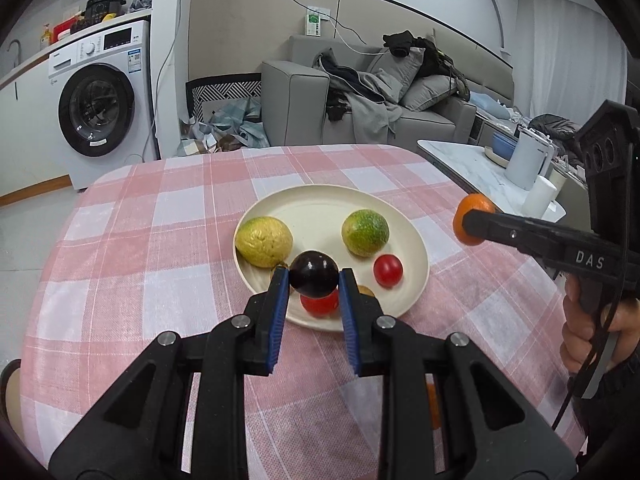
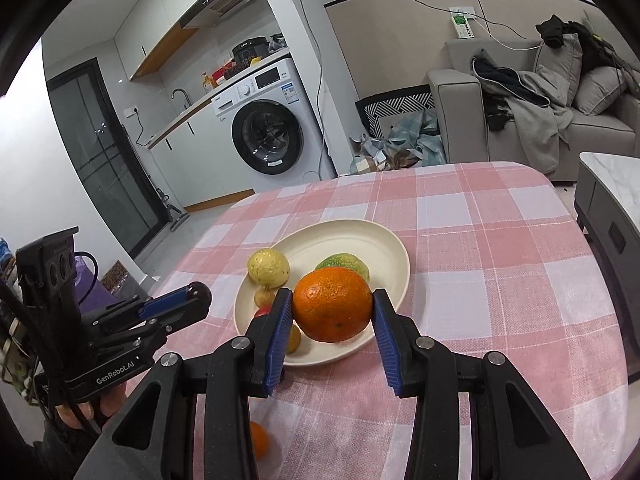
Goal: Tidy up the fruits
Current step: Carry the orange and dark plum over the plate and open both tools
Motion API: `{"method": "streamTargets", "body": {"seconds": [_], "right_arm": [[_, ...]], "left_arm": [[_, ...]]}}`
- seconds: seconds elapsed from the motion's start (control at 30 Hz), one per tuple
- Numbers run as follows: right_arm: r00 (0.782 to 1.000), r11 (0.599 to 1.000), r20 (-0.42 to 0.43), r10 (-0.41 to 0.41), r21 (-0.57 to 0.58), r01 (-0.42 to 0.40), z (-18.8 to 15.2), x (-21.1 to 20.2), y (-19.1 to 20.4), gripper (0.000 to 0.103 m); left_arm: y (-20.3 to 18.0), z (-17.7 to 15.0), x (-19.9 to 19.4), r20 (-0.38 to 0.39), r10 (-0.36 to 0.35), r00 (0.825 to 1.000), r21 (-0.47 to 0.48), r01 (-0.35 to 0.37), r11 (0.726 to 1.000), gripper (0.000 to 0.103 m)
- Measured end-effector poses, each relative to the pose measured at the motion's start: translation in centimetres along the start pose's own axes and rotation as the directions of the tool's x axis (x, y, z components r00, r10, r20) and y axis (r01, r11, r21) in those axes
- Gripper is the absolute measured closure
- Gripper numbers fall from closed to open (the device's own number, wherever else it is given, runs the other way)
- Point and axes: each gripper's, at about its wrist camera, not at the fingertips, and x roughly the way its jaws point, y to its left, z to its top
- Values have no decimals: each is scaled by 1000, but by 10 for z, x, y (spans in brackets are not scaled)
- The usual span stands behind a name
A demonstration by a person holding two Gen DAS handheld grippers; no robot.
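Left to right: my left claw (image 1: 313, 280) clamps a dark plum (image 1: 313, 274) above the cream plate (image 1: 416, 248) holding two yellow-green fruits and red tomatoes (image 1: 387, 270); my right claw (image 2: 333, 308) grips an orange (image 2: 332, 304) over the checked table (image 2: 500, 264).

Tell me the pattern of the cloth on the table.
Pink and white checks on the tablecloth, clearest in the right wrist view.

place: home | shown by: washing machine (image 1: 96, 100), sofa (image 1: 360, 92), kitchen counter (image 2: 188, 114)
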Motion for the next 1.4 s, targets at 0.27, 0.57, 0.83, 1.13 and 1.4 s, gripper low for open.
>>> {"method": "streamTargets", "body": {"seconds": [0.27, 0.57, 0.83, 1.13, 1.4], "right_arm": [[1000, 1000, -18, 9, 6, -9, 5, 12, -3, 62], [996, 999, -78, 37, -6, -38, -4, 37, 0, 62], [995, 1000, -95, 2, 18, 0, -9, 50, -11, 62], [994, 999, -97, -50, 3, 51, -3, 61, -15, 62], [994, 996, -63, -86, -18, 85, -5, 54, -15, 56]], "left_arm": [[-7, 15, 19, -7, -2, 1000, 13, 2, 1000, 81], [-10, 19, 55, -42, -9, 999, 16, 10, 1000, 81], [-16, 16, 82, -71, 1, 998, 32, 2, 999, 81], [-22, 14, 98, -92, 8, 996, 61, -3, 998, 81], [-21, 15, 92, -87, 26, 996, 70, -20, 997, 76]]}}
